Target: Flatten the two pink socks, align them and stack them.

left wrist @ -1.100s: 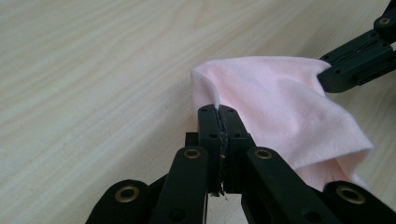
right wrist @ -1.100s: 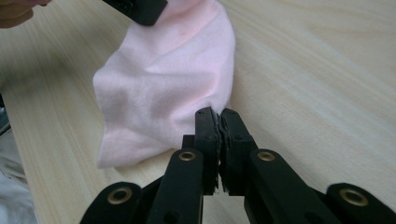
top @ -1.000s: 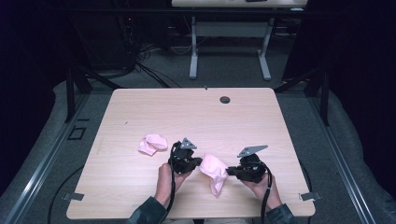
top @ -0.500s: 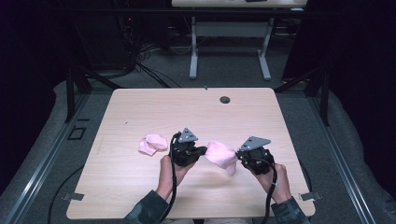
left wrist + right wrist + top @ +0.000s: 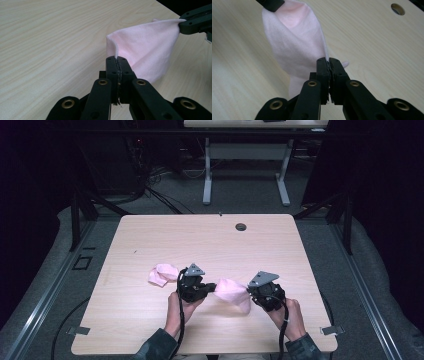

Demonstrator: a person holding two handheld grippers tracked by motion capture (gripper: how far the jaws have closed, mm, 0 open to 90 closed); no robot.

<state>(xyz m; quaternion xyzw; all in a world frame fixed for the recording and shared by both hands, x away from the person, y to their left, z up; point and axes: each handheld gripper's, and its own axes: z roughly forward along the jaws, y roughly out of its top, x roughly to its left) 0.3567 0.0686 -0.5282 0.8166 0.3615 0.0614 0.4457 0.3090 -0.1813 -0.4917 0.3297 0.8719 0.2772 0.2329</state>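
Lab or test studio, bare wooden table on grey carpet, dark surroundings, loose cables, second desk frame behind.

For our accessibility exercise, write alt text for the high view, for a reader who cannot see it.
A person at a wooden table holds a pink cloth stretched between two grippers, the left gripper and the right gripper each clamped on an edge. A second crumpled pink cloth lies on the table beside the left gripper.

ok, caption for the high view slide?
Both tongs, left and right, pinch one pink cloth stretched between them; a second pink cloth lies nearby.
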